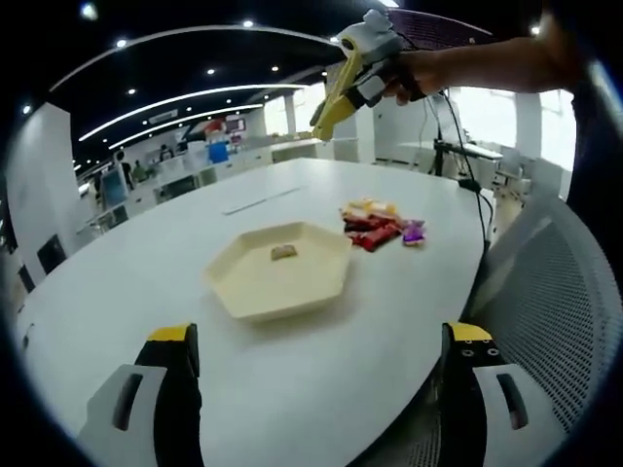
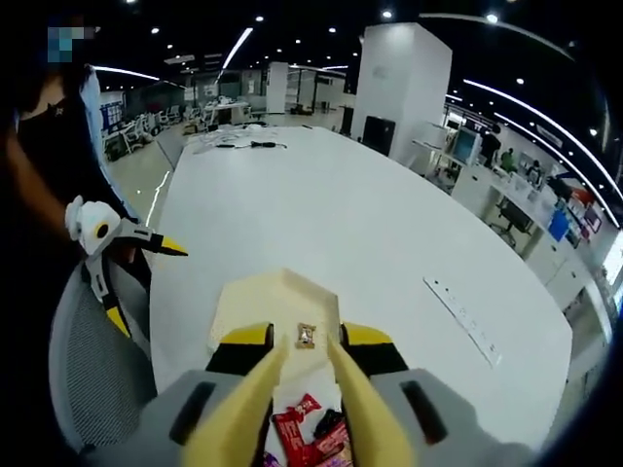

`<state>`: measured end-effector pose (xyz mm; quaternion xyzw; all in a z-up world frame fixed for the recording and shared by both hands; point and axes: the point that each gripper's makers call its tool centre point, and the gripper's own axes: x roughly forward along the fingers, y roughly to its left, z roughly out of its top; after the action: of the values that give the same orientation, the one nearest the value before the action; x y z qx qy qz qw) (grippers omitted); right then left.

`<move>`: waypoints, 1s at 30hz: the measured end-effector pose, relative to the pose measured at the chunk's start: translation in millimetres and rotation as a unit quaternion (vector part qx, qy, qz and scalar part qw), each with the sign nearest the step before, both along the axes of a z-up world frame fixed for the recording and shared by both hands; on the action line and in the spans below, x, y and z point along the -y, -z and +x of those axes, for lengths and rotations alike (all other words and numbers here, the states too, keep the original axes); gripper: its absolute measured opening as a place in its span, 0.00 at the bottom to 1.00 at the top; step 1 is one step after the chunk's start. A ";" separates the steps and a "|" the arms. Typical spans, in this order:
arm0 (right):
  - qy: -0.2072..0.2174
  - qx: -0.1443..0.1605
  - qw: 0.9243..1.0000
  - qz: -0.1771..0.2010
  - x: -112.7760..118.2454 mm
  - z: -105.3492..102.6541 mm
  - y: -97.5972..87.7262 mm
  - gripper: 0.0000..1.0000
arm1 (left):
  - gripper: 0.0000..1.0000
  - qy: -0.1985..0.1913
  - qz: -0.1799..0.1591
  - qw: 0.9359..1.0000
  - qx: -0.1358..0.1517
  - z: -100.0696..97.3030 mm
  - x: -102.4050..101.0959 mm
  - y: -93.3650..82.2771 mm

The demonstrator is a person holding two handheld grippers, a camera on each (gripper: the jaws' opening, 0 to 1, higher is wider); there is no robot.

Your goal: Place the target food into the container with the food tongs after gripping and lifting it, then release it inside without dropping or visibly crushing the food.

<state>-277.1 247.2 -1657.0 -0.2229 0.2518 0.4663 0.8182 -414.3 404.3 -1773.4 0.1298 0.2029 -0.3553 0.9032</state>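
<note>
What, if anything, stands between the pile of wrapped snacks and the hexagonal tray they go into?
Nothing visible does: bare white table separates the wrapped snacks from the cream tray, which holds one small piece.

The table (image 1: 292,389) looks smooth and a bit shiny. The tray (image 1: 282,292) looks like matt plastic. The snack wrappers (image 1: 380,229) look glossy.

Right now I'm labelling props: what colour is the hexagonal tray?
Pale cream-yellow tray, clearest in the left gripper view.
</note>
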 end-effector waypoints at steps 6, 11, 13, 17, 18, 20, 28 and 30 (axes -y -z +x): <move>0.011 -0.005 1.000 0.002 9.1 -1.3 6.3 0.26 | 0.99 -0.001 -0.002 1.000 0.000 0.2 -0.2 -0.6; 0.016 -0.009 1.000 0.001 15.0 -1.5 13.3 0.26 | 0.99 -0.002 -0.005 1.000 0.001 0.9 -0.3 -1.7; 0.020 -0.008 1.000 0.002 16.5 -1.2 14.8 0.26 | 0.99 -0.003 -0.006 1.000 0.001 1.3 -0.5 -1.8; 0.027 -0.017 0.999 0.005 19.3 -1.5 22.5 0.26 | 0.99 -0.005 -0.009 1.000 -0.002 1.4 -0.6 -1.8; 0.028 -0.018 0.999 0.005 20.0 -0.7 25.0 0.26 | 0.99 -0.006 -0.012 1.000 -0.003 1.6 -0.5 -2.4; 0.031 -0.019 0.999 0.003 21.3 -1.1 30.9 0.26 | 0.99 -0.007 -0.017 1.000 -0.003 2.0 -0.4 -4.0; 0.050 -0.028 0.998 0.004 27.8 -2.4 51.6 0.26 | 0.99 -0.006 -0.016 1.000 -0.008 0.9 1.0 -1.8; 0.060 -0.028 0.998 0.006 29.8 -1.2 55.4 0.26 | 0.99 -0.005 -0.016 1.000 -0.008 0.8 1.5 -1.6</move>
<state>-278.3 217.4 -1712.4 -0.1896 0.2850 0.4240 0.8385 -413.5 402.9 -1771.8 0.1120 0.2051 -0.3552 0.9051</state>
